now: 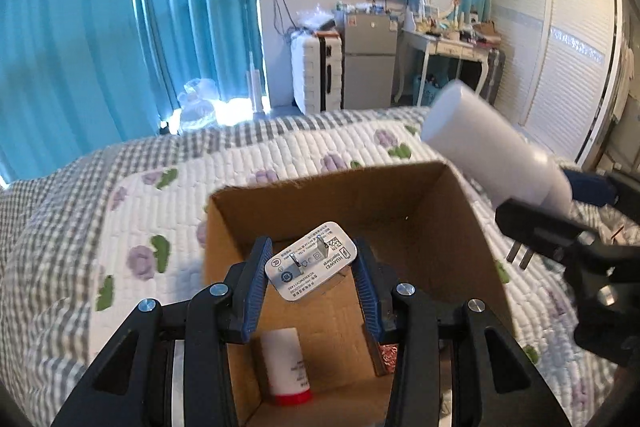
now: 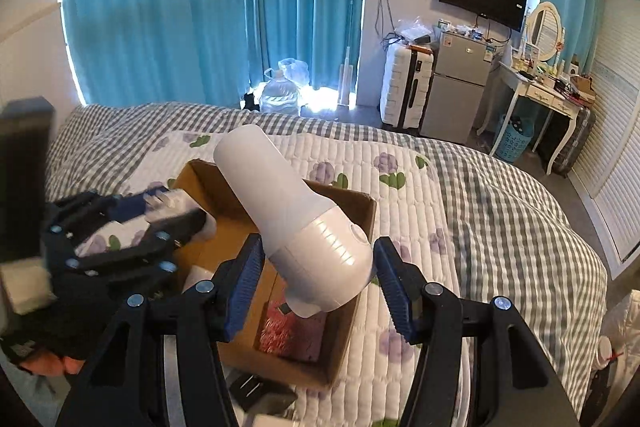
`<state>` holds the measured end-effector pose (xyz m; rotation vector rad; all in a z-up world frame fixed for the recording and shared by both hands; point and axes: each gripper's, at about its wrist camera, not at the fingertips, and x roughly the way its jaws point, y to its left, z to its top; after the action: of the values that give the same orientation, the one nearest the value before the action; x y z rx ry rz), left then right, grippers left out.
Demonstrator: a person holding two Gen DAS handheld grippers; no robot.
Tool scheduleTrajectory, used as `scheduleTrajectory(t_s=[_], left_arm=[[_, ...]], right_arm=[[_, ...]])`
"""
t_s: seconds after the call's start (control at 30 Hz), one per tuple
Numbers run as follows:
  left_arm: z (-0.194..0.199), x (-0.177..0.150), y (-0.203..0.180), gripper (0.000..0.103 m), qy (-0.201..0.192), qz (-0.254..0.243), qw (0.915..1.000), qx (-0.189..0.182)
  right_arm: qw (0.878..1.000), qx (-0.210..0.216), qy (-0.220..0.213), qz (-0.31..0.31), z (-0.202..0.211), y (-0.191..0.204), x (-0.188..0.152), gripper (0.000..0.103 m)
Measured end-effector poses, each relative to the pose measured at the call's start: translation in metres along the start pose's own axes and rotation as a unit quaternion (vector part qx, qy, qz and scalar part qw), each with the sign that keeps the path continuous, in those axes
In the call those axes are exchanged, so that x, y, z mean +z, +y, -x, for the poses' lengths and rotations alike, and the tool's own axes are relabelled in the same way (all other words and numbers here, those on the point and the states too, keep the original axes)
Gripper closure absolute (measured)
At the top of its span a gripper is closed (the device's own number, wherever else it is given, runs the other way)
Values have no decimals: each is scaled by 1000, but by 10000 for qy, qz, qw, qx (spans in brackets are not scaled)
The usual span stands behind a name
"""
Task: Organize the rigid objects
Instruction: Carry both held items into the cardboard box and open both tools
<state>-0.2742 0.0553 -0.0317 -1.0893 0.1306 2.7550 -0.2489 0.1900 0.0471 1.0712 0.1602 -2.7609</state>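
Left tool [image 1: 310, 273] grips charger [image 1: 311, 266] — label reads "HUAWEI SuperCharge".

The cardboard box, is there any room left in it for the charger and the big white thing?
Yes. The far part of the cardboard box floor, by its back wall, looks bare. The near end is crowded: a red-capped white tube and a reddish patterned packet lie there. The quilt to the box's right is also free.
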Motion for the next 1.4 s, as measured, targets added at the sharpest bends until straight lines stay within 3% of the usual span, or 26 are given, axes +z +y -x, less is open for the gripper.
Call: scheduleTrajectory(t_s=[0.3, 0.4, 0.5, 0.77, 0.97, 1.27, 1.3, 1.4], left_arm=[[-44, -24, -10, 61, 476, -105, 9988, 10], [-49, -28, -10, 57, 654, -38, 9978, -8], [-43, -29, -8, 41, 585, 39, 9983, 60], [2, -25, 2, 41, 313, 104, 9993, 186], [27, -31, 21, 41, 168, 187, 9992, 323], [23, -38, 39, 41, 143, 322, 9987, 369], [22, -40, 39, 41, 157, 317, 9987, 369], [26, -43, 39, 41, 160, 320, 9988, 327]], right_arm=[[9996, 135, 256, -62, -44, -9, -11, 47], [9994, 178, 291, -92, -48, -11, -15, 47], [9993, 186, 307, -117, -48, -13, -17, 47], [9995, 144, 266, -100, -41, -13, -15, 47], [9988, 137, 457, 102, -62, 3, -14, 47], [9973, 100, 658, 314, -111, 26, -27, 46], [9975, 106, 621, 312, -113, 27, -30, 45], [9983, -8, 516, 280, -108, 25, -34, 26]])
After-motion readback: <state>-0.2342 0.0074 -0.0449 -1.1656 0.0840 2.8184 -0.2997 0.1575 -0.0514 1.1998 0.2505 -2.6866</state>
